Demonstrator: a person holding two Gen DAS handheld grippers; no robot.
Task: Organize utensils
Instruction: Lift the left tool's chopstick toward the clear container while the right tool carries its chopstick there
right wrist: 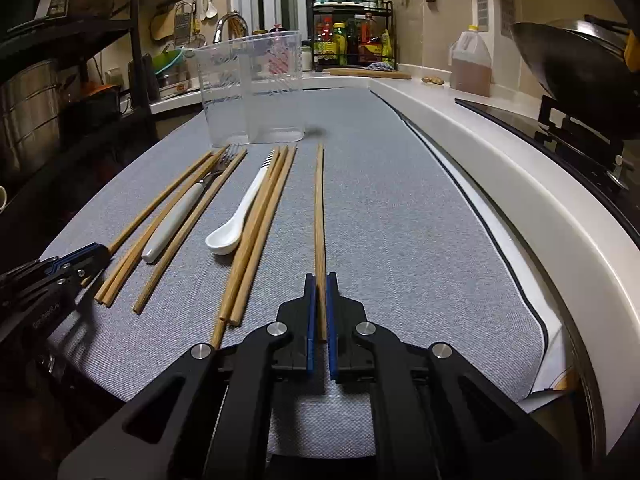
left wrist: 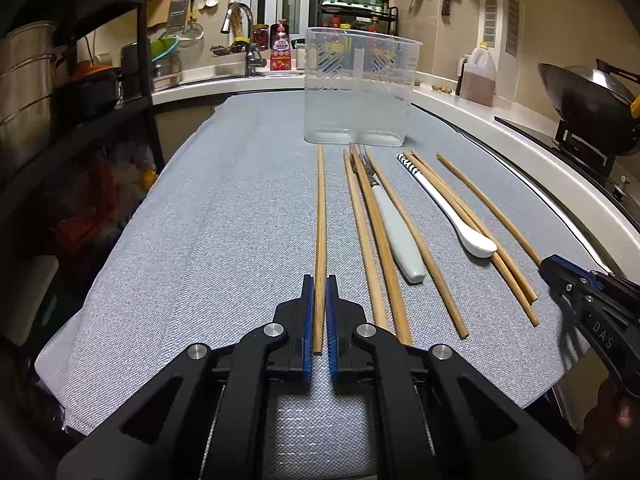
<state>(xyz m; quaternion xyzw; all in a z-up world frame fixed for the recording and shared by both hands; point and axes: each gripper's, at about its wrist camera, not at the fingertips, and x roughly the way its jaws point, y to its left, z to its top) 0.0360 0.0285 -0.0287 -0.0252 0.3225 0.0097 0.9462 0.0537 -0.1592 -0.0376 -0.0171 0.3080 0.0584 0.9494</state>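
Observation:
Several wooden chopsticks, a white-handled fork point(left wrist: 396, 232) point(right wrist: 172, 224) and a white spoon point(left wrist: 448, 212) point(right wrist: 236, 220) lie on a grey mat point(left wrist: 200, 240) point(right wrist: 400, 220). Behind them stands a clear two-compartment holder point(left wrist: 360, 92) point(right wrist: 252, 88). My left gripper point(left wrist: 319, 280) is shut on the near end of the leftmost chopstick point(left wrist: 321, 208), which lies flat on the mat. My right gripper point(right wrist: 320, 278) is shut on the near end of the rightmost chopstick point(right wrist: 319, 208). Each gripper also shows at the other view's edge: right gripper point(left wrist: 556, 270), left gripper point(right wrist: 96, 254).
A white counter edge point(right wrist: 500, 168) curves along the mat's right side, with a wok point(left wrist: 580, 92) on a stove and an oil jug point(left wrist: 478, 76) beyond. A dark shelf with pots point(left wrist: 60, 100) stands at the left. A sink tap point(left wrist: 240, 20) is at the back.

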